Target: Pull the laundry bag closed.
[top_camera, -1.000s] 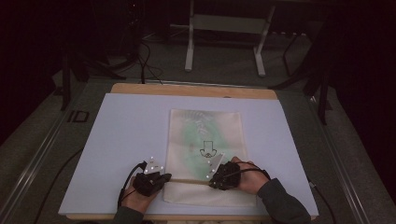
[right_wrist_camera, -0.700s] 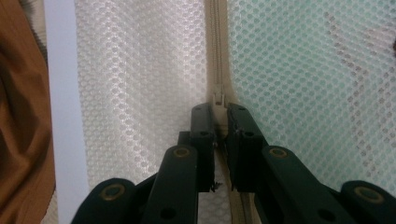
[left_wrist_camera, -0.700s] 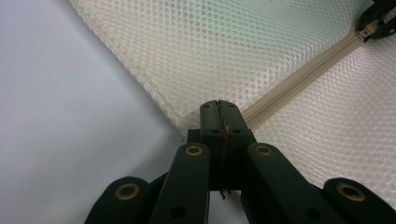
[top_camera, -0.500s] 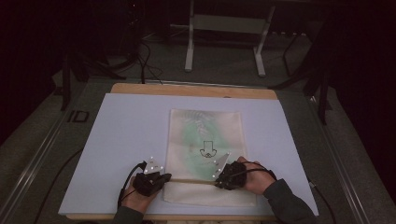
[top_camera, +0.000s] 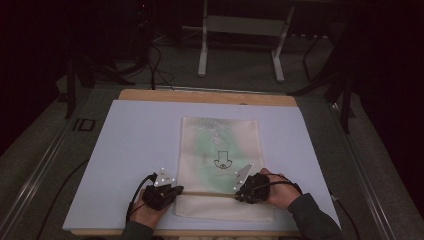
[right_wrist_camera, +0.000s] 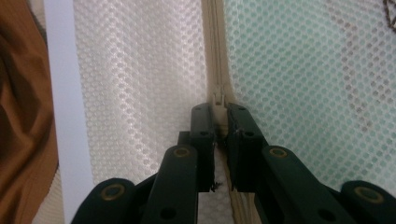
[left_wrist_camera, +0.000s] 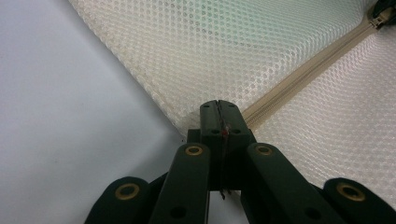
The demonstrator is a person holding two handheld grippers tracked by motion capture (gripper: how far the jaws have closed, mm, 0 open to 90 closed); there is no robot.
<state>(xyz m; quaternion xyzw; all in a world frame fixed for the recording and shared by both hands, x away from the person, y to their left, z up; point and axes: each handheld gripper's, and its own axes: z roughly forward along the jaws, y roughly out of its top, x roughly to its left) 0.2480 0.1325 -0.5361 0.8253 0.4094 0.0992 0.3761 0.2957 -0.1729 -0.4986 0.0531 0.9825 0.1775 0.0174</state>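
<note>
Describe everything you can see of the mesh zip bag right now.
The cream honeycomb-mesh zip bag lies flat on the white table sheet, with greenish contents and a dark printed mark showing through. A beige zipper crosses its near end. The left tool is shut on the bag's corner beside the zipper's end; the right tool pinches the zipper slider.

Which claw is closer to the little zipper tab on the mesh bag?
The right claw: its jaws pinch the zipper tab. The left claw clamps the mesh bag at the zipper's far end.

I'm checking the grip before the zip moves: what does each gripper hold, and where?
The left gripper pinches the mesh bag at its zipper's end; the right gripper clamps the zipper pull.
</note>
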